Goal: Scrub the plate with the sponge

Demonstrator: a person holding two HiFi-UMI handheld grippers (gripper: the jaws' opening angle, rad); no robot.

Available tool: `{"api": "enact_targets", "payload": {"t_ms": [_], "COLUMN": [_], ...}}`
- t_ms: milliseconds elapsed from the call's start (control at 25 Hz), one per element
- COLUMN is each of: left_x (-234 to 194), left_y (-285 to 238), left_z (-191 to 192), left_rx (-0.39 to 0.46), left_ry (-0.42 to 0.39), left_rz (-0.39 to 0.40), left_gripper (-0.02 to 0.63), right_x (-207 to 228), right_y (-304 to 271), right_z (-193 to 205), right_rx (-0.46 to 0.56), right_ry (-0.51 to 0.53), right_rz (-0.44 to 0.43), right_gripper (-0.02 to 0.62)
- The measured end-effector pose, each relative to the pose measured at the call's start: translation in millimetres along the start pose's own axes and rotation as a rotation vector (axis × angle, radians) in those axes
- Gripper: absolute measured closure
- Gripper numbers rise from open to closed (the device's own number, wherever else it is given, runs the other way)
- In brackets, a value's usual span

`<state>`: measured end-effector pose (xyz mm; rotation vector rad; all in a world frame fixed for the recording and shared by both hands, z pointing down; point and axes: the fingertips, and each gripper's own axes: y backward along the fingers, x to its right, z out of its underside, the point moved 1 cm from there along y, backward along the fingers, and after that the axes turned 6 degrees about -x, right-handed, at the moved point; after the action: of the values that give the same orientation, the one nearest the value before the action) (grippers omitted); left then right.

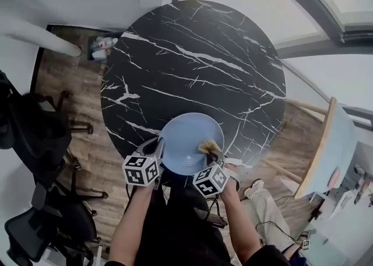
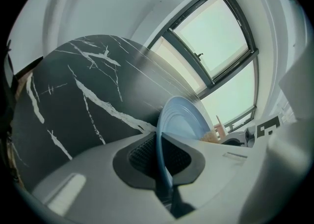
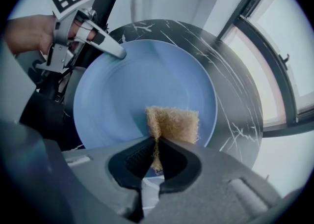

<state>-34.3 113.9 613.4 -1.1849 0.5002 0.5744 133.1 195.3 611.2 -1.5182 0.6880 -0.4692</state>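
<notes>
My right gripper [image 3: 156, 143] pinches the tan sponge [image 3: 174, 124] against the right side of the blue plate [image 3: 137, 85], while my left gripper [image 2: 161, 140] is clamped on the plate's left rim at the near edge of the black marble table [image 1: 198, 55].

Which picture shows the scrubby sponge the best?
The right gripper view. There the tan sponge sits big and centered, pinched in the right gripper over the blue plate. The head view shows it tiny near the plate's right rim. The left gripper view shows only a tan sliver behind the plate's rim.
</notes>
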Motion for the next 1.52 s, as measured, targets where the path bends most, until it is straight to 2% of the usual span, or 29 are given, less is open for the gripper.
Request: {"api": "enact_targets", "payload": {"t_ms": [360, 520, 880, 1160, 1520], "left_x": [0, -1, -1, 0, 2], "left_y": [2, 2, 2, 1, 1], "left_z": [2, 2, 3, 4, 5], "left_rx": [0.005, 0.007, 0.002, -0.014, -0.049], "left_ry": [0.006, 0.03, 0.038, 0.015, -0.014], "left_rz": [-0.002, 0.007, 0.016, 0.021, 0.05], "left_gripper": [0.589, 0.586, 0.584, 0.584, 0.588], "right_x": [-49, -75, -115, -123, -107], "right_y": [7, 10, 14, 16, 18], "right_z": [3, -5, -37, -75, -101], "right_rx": [-0.004, 0.013, 0.059, 0.076, 0.05], "right_ry": [0.055, 0.112, 0.252, 0.362, 0.383], "right_rz": [-0.178, -0.269, -0.377, -0.427, -0.496], "right_gripper": [0.574, 0.574, 0.574, 0.574, 0.574]}}
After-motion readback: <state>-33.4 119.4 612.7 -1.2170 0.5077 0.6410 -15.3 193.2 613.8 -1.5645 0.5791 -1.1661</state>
